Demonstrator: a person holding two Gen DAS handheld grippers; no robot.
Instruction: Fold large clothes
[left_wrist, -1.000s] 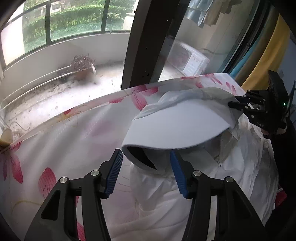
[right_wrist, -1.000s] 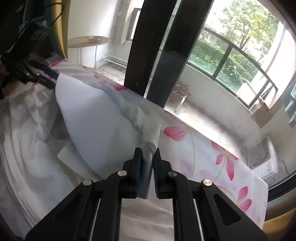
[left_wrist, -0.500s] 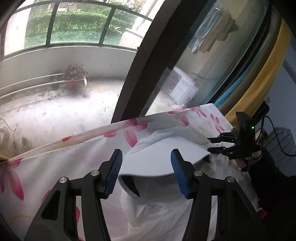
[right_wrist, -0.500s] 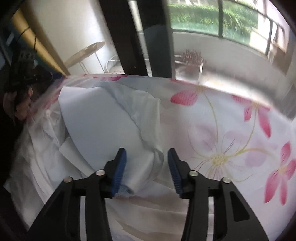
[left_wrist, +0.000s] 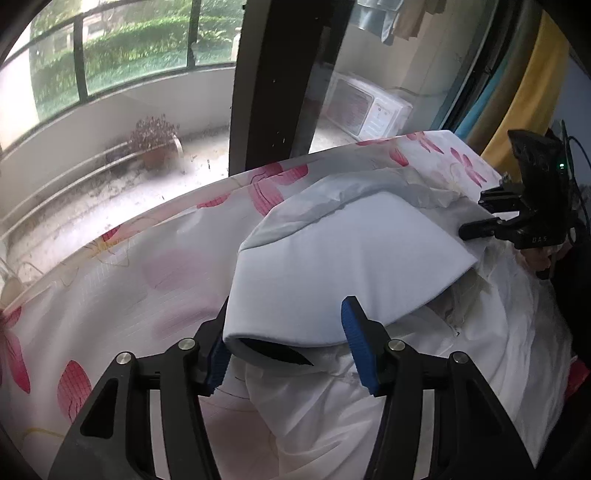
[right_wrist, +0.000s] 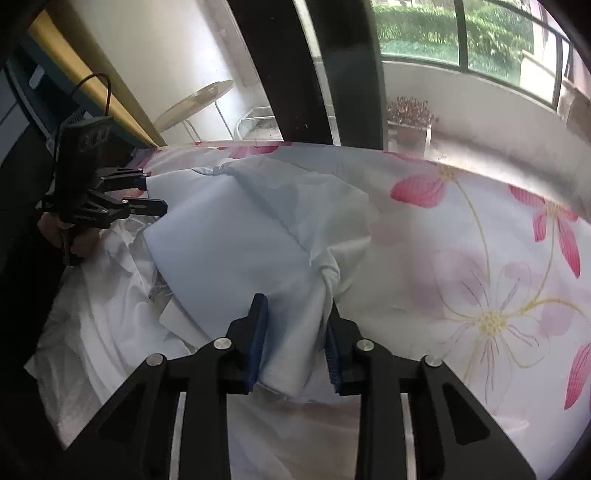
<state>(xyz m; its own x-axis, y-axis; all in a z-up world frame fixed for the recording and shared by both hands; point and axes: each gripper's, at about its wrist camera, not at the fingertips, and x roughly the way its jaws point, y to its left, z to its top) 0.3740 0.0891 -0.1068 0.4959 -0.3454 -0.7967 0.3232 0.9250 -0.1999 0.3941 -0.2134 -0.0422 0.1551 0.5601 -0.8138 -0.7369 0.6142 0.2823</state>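
A white garment (left_wrist: 343, 258) lies on the flowered sheet (left_wrist: 122, 280), folded over itself with a smooth top flap and crumpled layers beneath. My left gripper (left_wrist: 284, 345) is open, its blue pads either side of the flap's near rolled edge. My right gripper (right_wrist: 293, 343) is open, with the bunched corner of the garment (right_wrist: 295, 325) lying loose between its pads. In the left wrist view the right gripper (left_wrist: 491, 218) sits at the flap's far right corner. In the right wrist view the left gripper (right_wrist: 144, 192) sits at the flap's far left corner.
The flowered sheet (right_wrist: 480, 277) covers the surface up to a glass door with a dark frame (left_wrist: 266, 81). Beyond are a balcony, a potted plant (left_wrist: 155, 136) and a white appliance (left_wrist: 365, 107). Yellow curtain (left_wrist: 532, 85) at the right.
My right gripper opened and let go of the garment's corner, which now rests loose between its pads. My left gripper stayed open and came back close over the flap's edge.
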